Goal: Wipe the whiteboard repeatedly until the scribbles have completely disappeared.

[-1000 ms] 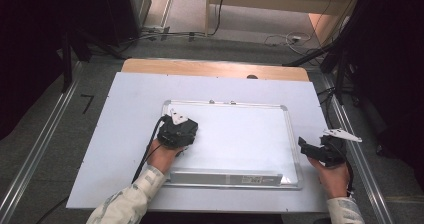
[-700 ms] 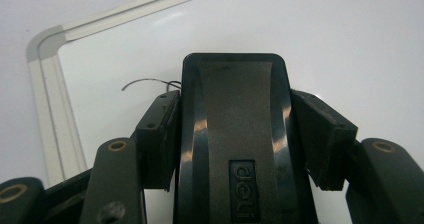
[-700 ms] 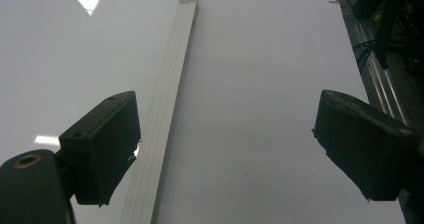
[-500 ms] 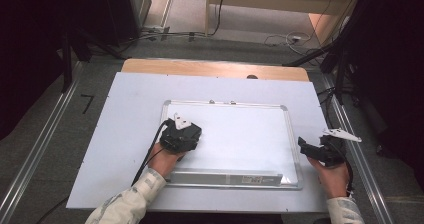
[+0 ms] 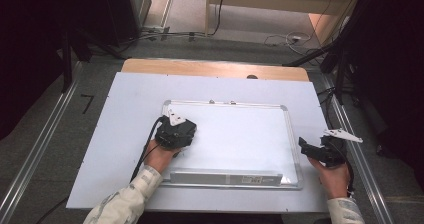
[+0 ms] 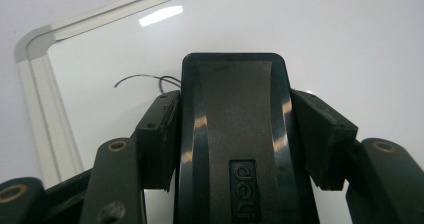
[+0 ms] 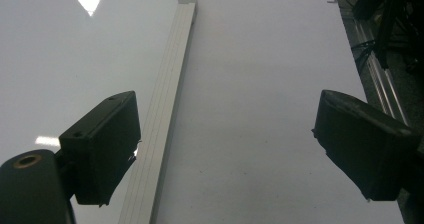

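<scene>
Two risks we see: left gripper (image 6: 235, 134), pinching the black eraser (image 6: 235, 144) near the whiteboard's (image 5: 280, 134) left edge, could tilt and skip the pen stroke (image 6: 145, 79), while the right gripper (image 7: 230, 144), spread, idles off its right edge.

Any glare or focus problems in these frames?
Left gripper view: a bright lamp reflection on the whiteboard, while the eraser in the left claw looks soft, close to the lens. Right gripper view: a glare patch at the top; the right claw is slightly blurred. High view: dim surroundings.
</scene>
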`<state>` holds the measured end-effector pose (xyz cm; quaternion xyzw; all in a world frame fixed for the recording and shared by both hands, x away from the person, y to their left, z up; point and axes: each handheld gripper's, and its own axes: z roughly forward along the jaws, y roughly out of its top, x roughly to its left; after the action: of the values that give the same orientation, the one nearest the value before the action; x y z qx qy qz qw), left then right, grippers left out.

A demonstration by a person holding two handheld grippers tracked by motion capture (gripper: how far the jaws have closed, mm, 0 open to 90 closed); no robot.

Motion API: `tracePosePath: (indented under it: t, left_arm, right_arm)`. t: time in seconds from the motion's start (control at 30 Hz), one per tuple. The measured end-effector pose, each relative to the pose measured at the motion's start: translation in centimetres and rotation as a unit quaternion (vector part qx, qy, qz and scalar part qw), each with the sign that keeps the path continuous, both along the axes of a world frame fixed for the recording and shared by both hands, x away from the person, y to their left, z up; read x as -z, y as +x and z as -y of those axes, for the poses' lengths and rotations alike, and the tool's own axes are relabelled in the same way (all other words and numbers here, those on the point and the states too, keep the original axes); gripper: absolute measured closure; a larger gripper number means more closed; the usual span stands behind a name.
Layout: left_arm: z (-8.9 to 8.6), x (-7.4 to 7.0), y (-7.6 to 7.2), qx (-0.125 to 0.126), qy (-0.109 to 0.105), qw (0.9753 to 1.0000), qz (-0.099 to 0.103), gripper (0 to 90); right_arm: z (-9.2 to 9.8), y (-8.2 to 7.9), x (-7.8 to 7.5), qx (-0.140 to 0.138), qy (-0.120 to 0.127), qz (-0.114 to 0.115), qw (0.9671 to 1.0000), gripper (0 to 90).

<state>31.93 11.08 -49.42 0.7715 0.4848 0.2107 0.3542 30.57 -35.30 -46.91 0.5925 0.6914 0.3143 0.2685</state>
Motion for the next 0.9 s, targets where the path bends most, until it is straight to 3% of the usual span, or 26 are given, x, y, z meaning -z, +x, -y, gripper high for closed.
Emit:
tracePosePath:
  t: [0.07,0.33,0.47,0.6,0.77,0.9]
  left_arm:
    - [0.1,0.0,-0.1,-0.001,0.005,1.0,-0.001,41.0]
    - [1.0,-0.1,-2.3,0.044,0.001,0.999,-0.009,40.9]
    - [1.0,0.0,-2.7,0.053,0.002,0.9986,-0.006,40.9]
    - [0.5,0.0,-2.1,0.038,0.003,0.9993,-0.002,40.9]
    - [-0.6,0.1,-1.0,0.002,-0.003,1.0,0.002,40.9]
    - [-0.4,0.1,-1.3,0.003,-0.001,1.0,-0.001,41.0]
  right_arm:
    - [0.0,0.0,0.0,0.0,0.0,0.0,1.0,10.0]
    - [-0.1,0.0,0.0,0.0,-0.002,-0.001,1.0,10.1]
    - [-0.1,0.1,0.0,0.0,-0.001,-0.002,1.0,10.0]
    - [-0.1,0.0,0.0,0.0,-0.001,-0.001,1.0,10.1]
    - [0.0,0.0,0.0,0.0,0.0,-0.001,1.0,10.1]
    - [-0.1,0.0,0.0,0.001,-0.001,-0.001,1.0,10.1]
